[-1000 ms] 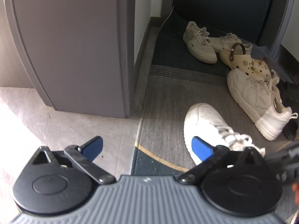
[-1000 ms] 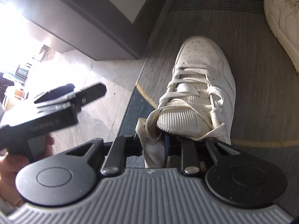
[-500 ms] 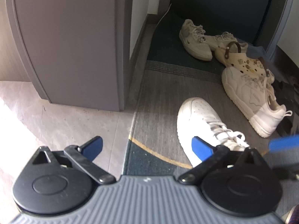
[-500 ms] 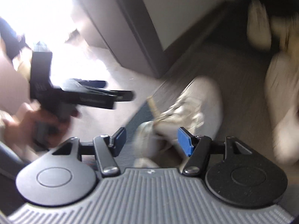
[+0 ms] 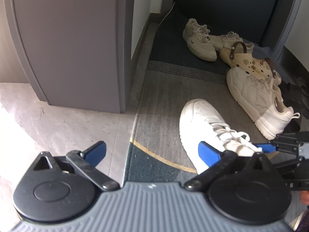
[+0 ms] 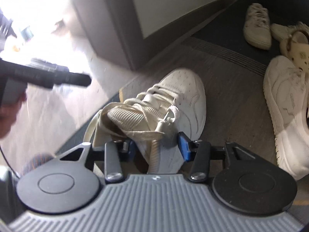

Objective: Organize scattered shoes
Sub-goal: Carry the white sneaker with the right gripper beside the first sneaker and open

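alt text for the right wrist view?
The right gripper is closing around the collar of a white sneaker on a grey mat, laces between its blue pads. More pale shoes lie to the right; the left gripper shows blurred at left.

The white sneaker (image 6: 179,100) looks like smooth, faintly sheeny leather with a perforated toe, a ribbed knit tongue and flat woven cloth laces, and it lies on a matt, short-pile mat (image 5: 160,104) with a fine ribbed texture beside pale, rough, speckled stone floor (image 5: 63,127). The cream sneaker (image 5: 256,98) near the mat's right edge shows matt stitched panels over a thick rubbery sole, and the clog (image 5: 245,61) behind it is smooth moulded foam. Each claw has matt black plastic links and blue rubbery pads (image 5: 209,151).
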Tool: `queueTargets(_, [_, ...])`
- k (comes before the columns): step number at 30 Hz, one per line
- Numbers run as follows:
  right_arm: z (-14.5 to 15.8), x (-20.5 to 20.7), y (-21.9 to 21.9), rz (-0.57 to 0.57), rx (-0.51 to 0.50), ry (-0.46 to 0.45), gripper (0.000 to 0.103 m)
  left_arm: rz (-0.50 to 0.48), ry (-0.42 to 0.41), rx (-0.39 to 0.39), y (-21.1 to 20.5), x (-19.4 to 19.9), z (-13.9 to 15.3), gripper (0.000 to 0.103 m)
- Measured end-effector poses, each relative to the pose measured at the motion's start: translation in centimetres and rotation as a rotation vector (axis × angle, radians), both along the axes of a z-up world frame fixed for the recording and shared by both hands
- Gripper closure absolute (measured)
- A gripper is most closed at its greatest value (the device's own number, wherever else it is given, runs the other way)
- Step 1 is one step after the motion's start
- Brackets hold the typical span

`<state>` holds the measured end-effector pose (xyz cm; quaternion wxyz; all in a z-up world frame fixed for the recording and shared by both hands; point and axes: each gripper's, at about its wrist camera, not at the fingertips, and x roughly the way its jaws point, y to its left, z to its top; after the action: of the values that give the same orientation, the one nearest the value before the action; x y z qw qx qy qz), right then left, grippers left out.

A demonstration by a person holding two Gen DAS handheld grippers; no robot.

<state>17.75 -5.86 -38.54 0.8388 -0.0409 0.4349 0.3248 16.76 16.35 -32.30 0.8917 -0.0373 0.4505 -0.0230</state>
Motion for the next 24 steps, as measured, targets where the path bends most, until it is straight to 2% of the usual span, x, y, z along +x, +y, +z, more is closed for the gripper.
queueTargets(3, [-1.0, -0.7, 0.3, 0.005, -0.015, -0.045, 0.052, -0.004, 0.001, 0.001, -0.2, 0.0, -0.1, 0.001])
queueTargets(5, [-1.0, -1.1, 0.1, -0.016, -0.006, -0.054, 0.057, -0.010, -0.001, 0.001, -0.5, 0.0, 0.0, 0.001])
queueTargets(7, [-0.4, -1.5, 0.1, -0.055, -0.016, -0.079, 0.064, -0.021, -0.005, 0.000, -0.8, -0.1, 0.0, 0.001])
queueTargets(10, [0.2, -1.5, -0.1, -0.130, -0.005, -0.086, 0.068, -0.041, -0.016, -0.002, -1.1, -0.3, 0.2, 0.001])
queueTargets(19, [1.9, 0.8, -0.5, -0.248, 0.001, -0.167, 0.072, -0.029, -0.022, -0.013, -1.2, -0.2, 0.3, 0.001])
queueTargets(24, [0.4, 2.5, 0.0, -0.259, -0.044, -0.119, 0.071, -0.034, -0.026, -0.001, -1.4, -0.2, 0.4, 0.001])
